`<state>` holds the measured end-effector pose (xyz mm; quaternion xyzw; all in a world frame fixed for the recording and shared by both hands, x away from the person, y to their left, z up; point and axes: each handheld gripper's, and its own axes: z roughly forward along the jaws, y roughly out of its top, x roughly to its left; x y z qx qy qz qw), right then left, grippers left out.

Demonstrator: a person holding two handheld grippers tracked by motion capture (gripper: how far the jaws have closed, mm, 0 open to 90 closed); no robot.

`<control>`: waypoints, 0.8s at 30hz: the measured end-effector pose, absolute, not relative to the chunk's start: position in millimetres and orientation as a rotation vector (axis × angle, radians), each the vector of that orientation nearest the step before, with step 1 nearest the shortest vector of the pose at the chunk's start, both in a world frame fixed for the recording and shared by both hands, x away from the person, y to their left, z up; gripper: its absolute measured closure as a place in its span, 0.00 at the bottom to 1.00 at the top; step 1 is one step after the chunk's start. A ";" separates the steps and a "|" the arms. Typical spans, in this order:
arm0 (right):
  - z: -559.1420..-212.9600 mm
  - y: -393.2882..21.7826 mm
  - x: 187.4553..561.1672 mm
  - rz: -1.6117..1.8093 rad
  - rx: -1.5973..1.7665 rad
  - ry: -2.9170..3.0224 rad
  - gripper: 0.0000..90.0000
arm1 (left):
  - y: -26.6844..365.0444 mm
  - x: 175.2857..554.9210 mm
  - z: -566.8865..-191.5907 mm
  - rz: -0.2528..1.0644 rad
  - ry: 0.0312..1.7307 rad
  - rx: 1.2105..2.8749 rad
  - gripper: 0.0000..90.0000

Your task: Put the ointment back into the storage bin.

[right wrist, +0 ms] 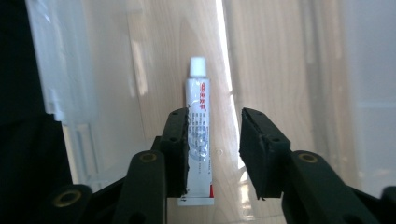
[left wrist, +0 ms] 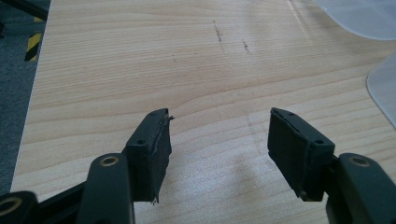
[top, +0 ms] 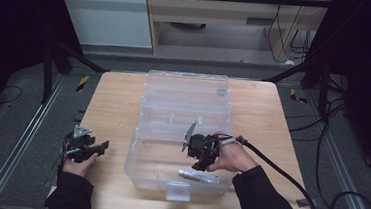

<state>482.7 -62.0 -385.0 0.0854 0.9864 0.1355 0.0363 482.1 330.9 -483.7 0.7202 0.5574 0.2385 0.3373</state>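
The right claw [top: 201, 151] hangs inside the clear plastic box [top: 157, 132] at the middle of the wooden worktop [top: 113, 104], jaws parted and gripping nothing; below it, on the box floor near the front wall, lies a small white tube [top: 198, 175], flat on its side; in the right gripper view that tube [right wrist: 200, 135] runs lengthwise away from the camera, white cap at the far end, its body just beside the left jaw, while the right jaw stands clear of it. The box lid lies open towards the far side of the worktop. Over at the left, the left claw [top: 87, 147] sits above bare wood, well apart from the box; its jaws [left wrist: 219, 140] are spread wide with nothing between them.
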 end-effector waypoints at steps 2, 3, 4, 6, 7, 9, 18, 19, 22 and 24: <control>-381.2 -63.9 482.2 0.441 0.281 3.022 0.67 | 330.9 482.0 -483.6 0.621 1.452 1.876 0.43; -373.7 -69.1 482.1 0.508 0.308 2.997 0.65 | 331.0 482.0 -483.6 0.621 1.453 1.876 0.43; -371.1 -71.0 481.7 0.532 0.325 2.986 0.64 | 331.0 482.0 -483.6 0.621 1.453 1.876 0.43; -364.8 -77.0 481.4 0.598 0.370 2.955 0.63 | 331.0 481.9 -483.5 0.621 1.453 1.875 0.43; -364.8 -77.0 481.4 0.598 0.370 2.955 0.63 | 331.1 481.9 -483.4 0.622 1.452 1.876 0.43; -355.9 -88.3 482.1 0.696 0.419 2.891 0.61 | 331.0 481.9 -483.4 0.622 1.452 1.876 0.43; -339.9 -126.8 480.9 0.941 0.608 2.690 0.50 | 330.6 481.7 -483.3 0.620 1.454 1.872 0.44; -337.6 -137.4 479.9 0.992 0.634 2.632 0.46 | 330.6 481.7 -483.3 0.619 1.453 1.871 0.44; -335.8 -152.1 478.3 1.049 0.693 2.551 0.42 | 330.9 481.6 -483.1 0.620 1.452 1.871 0.44; -336.1 -163.5 477.0 1.087 0.745 2.484 0.39 | 330.6 481.5 -483.1 0.616 1.453 1.868 0.44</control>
